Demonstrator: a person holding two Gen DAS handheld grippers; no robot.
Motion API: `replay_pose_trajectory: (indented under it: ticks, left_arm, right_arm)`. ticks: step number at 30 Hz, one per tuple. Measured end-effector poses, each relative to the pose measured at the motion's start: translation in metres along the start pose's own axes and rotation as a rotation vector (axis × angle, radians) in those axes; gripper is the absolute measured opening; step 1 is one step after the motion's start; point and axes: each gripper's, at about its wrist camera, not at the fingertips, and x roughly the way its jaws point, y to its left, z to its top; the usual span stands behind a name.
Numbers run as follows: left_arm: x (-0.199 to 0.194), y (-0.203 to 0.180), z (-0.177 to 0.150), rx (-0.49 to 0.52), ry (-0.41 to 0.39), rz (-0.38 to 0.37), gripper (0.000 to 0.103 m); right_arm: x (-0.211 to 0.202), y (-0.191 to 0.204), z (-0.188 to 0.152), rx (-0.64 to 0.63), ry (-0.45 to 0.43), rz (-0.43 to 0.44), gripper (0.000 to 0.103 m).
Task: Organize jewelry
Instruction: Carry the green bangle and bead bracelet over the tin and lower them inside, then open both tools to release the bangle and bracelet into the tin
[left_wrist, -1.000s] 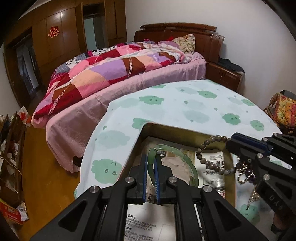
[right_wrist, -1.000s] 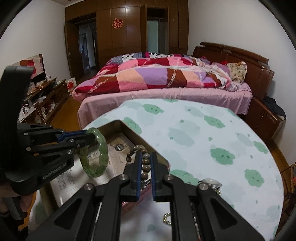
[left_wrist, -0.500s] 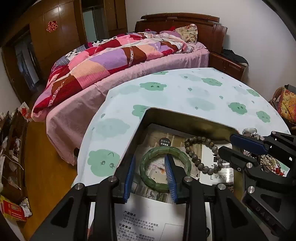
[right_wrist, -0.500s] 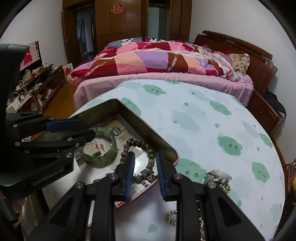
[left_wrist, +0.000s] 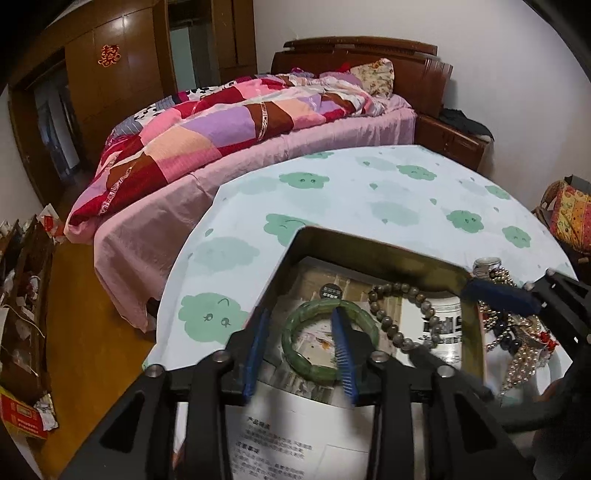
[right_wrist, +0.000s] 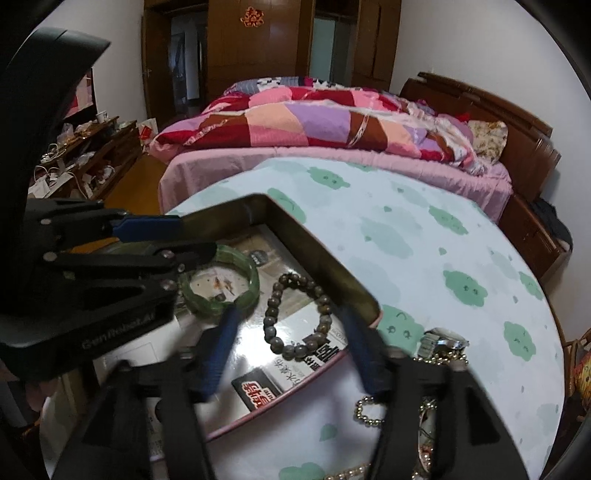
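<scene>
Since a second ago both grippers have let go: the green jade bangle (left_wrist: 330, 339) and the brown bead bracelet (right_wrist: 299, 319) now lie flat, side by side, on the printed paper lining the metal tray (right_wrist: 314, 254). The left gripper (left_wrist: 301, 356) is spread wide and empty, one finger over the bangle's hole. The right gripper (right_wrist: 291, 350), also wide and empty, straddles the beads, while the remaining jewelry pile (left_wrist: 517, 332) waits on the cloud-print tablecloth (right_wrist: 424, 236) beside the tray.
</scene>
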Motion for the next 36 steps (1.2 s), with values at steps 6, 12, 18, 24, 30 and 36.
replay_pose_trajectory:
  ticks: [6,12,18,24,30,36]
  left_arm:
    - [-0.021,-0.003,-0.002,-0.024,-0.064,0.021,0.069]
    - [-0.028,-0.007,0.0,-0.008,-0.088,0.058,0.069]
    - [-0.026,-0.004,-0.002,-0.012,-0.076,0.076,0.069]
    - [-0.025,-0.003,-0.004,-0.016,-0.071,0.08,0.069]
    - [-0.027,-0.003,-0.004,-0.016,-0.074,0.083,0.069]
    - [-0.034,-0.007,-0.008,-0.011,-0.08,0.082,0.069]
  right_arm:
    - [-0.009,-0.007,-0.002,0.025,-0.028,-0.007,0.075]
    - [-0.01,-0.009,-0.003,0.034,-0.033,-0.006,0.075]
    - [-0.013,-0.01,-0.004,0.036,-0.04,-0.008,0.075]
    - [-0.013,-0.01,-0.004,0.034,-0.04,-0.008,0.075]
    - [-0.017,-0.011,-0.002,0.043,-0.056,-0.011,0.075]
    - [-0.031,-0.022,-0.009,0.054,-0.077,-0.022,0.077]
